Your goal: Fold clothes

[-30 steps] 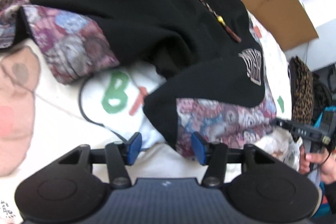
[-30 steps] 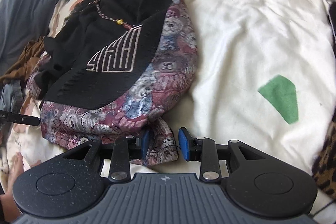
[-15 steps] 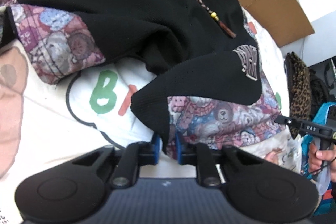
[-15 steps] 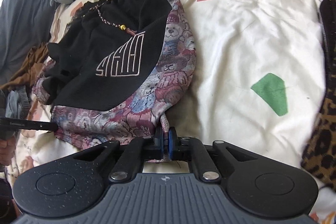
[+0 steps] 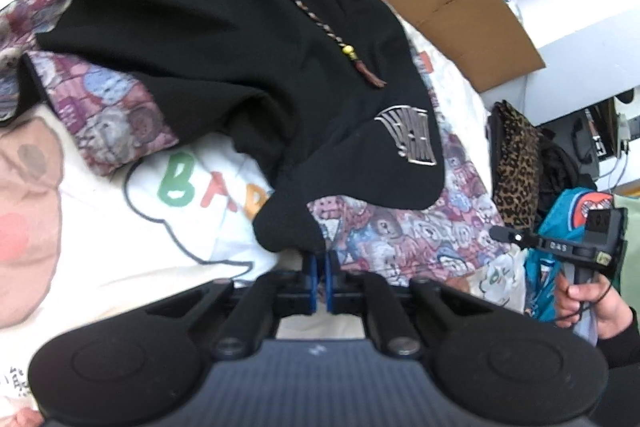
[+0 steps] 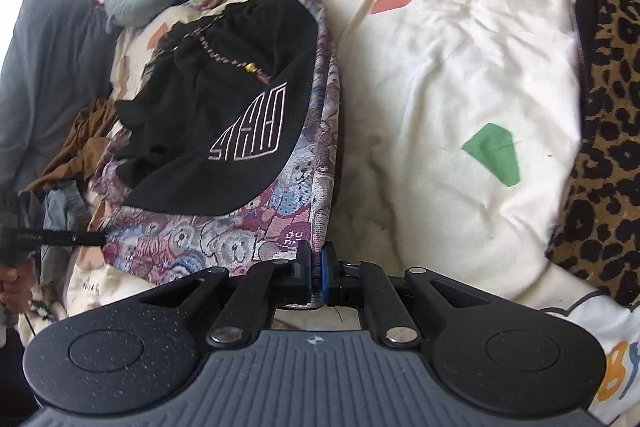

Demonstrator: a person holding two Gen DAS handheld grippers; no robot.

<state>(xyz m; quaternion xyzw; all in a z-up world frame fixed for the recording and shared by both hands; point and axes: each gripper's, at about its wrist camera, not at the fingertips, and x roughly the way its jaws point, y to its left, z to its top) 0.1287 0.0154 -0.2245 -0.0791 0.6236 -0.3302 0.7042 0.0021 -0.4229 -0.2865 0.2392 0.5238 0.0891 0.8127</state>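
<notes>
Coloured letters "BAB" are printed on the white bedsheet (image 5: 192, 187), "DAS" is marked on the black handheld device (image 5: 560, 247), and a stylised white emblem on the black garment (image 6: 256, 131) cannot be read.

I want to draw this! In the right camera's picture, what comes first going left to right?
Grey blanket → brown cloth → black shorts → green patch → leopard-print fabric.

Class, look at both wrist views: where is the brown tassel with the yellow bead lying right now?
The brown tassel with the yellow bead ends the braided drawstring, lying on the black shorts with teddy-bear trim just above the embroidered logo, in both views' upper middle.
</notes>
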